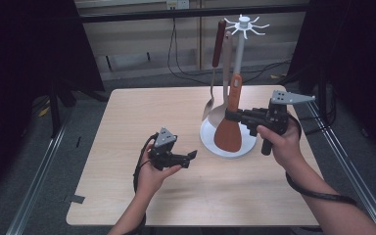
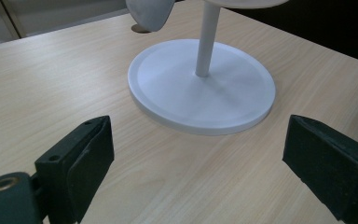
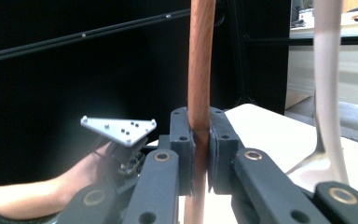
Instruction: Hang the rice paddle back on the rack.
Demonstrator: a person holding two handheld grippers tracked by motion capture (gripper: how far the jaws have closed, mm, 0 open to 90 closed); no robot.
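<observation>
Wooden table (image 1: 127,122) carries a white rack (image 1: 245,29), whose round base (image 2: 205,93) is cut off behind the orange spatula (image 1: 229,129) in the high view; in the left gripper view the pole runs out of the top edge, and a grey spoon bowl (image 2: 150,14) is half cropped there. At the left, the left tongs (image 1: 193,154) sit low over the table, spread wide with nothing between them, just short of the base. Moving right, a metal spoon (image 1: 210,100) and a pale ladle (image 1: 223,88) hang from the rack. Farther right, the right tongs (image 1: 230,116) are pressed on the spatula's orange handle, blade hanging over the base. In the right gripper view the pads (image 3: 182,140) pinch that handle (image 3: 200,70), its top and blade both out of frame.
</observation>
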